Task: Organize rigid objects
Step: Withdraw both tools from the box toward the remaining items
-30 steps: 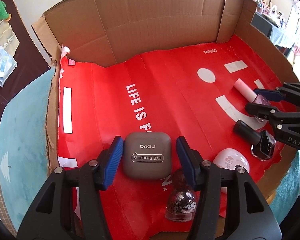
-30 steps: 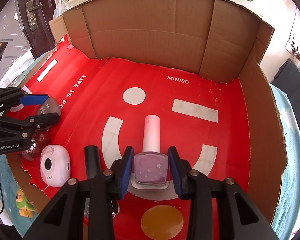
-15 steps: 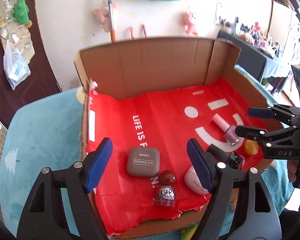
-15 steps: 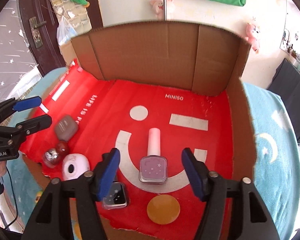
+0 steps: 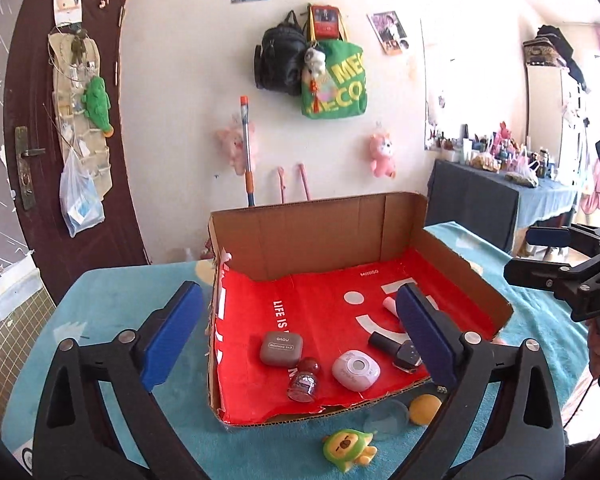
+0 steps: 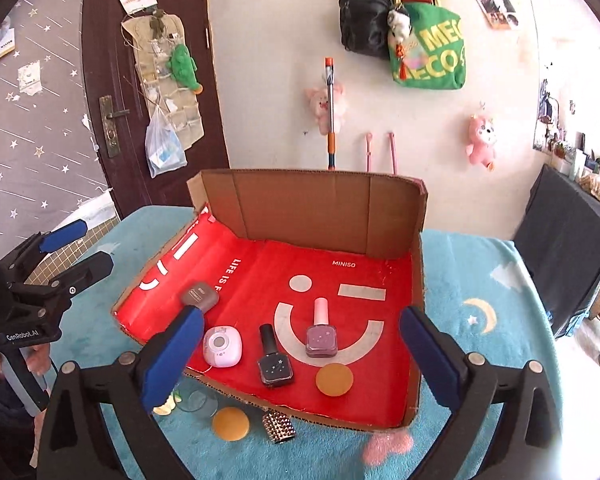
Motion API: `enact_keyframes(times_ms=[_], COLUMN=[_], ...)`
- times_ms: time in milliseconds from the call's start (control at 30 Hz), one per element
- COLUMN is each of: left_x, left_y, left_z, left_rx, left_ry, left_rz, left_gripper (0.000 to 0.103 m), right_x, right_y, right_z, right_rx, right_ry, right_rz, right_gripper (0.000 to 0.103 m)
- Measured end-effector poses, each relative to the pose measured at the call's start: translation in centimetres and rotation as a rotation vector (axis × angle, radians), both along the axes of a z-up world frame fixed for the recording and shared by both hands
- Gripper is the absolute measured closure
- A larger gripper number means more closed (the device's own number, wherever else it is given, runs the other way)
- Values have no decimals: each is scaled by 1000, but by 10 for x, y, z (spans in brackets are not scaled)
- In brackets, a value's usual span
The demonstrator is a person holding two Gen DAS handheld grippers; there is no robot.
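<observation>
While both grippers hang spread and empty, left gripper [image 5: 296, 332] and right gripper [image 6: 300, 354] frame the box [image 6: 316, 204]; purple polish [image 6: 321, 335] lies mid-frame, eyeshadow [image 5: 281, 348] lower centre.

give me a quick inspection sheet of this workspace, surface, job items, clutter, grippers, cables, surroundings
surface: table under a teal cloth; open cardboard box with red liner on it.
job's things: in the box, taupe eye shadow case, glitter bottle, white compact, black polish bottle, mauve polish bottle, orange disc.
clutter: outside the box front, second orange disc, clear lens, studded piece, green toy.
grippers: left gripper and right gripper open, empty, above the table.
cables: nothing seen.
surroundings: brown door, hanging bags, plush toys, cluttered side table.
</observation>
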State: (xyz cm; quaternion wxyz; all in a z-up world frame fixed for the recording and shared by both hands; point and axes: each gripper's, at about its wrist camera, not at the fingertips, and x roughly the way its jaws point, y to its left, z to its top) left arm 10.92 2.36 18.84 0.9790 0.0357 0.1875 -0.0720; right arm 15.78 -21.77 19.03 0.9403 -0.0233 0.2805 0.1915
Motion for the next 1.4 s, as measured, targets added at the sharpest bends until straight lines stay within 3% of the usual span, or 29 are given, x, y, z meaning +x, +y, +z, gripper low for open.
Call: enact_keyframes(times_ms=[200,300,633,1000,1133,1400], left_x=[-46,-65,-90,-90,-82,-82], left_y=[-2,-4,-14,-17,-15,-21], left_z=[-8,-20,-90,-151,-160,-169], left_rx=[-14,-35,-54,-61,-78,-65], left_ry=[-73,-68,-10,101,150,169], left_rz=[34,30,84,121,128,122], left_gripper=[0,0,0,0,0,0], right_x=[-61,-87,-129,-127,-119,-110], right_y=[-7,-9,-9,1,0,-5], right_z=[15,10,-59,-140,-154,-169], right_rx=[25,23,2,-13,-21,1], right_ry=[-130,-184,-220,-116,-74,-11], right_rz=[-37,-77,-169,-199,-211,-230], right_gripper=[0,0,0,0,0,0])
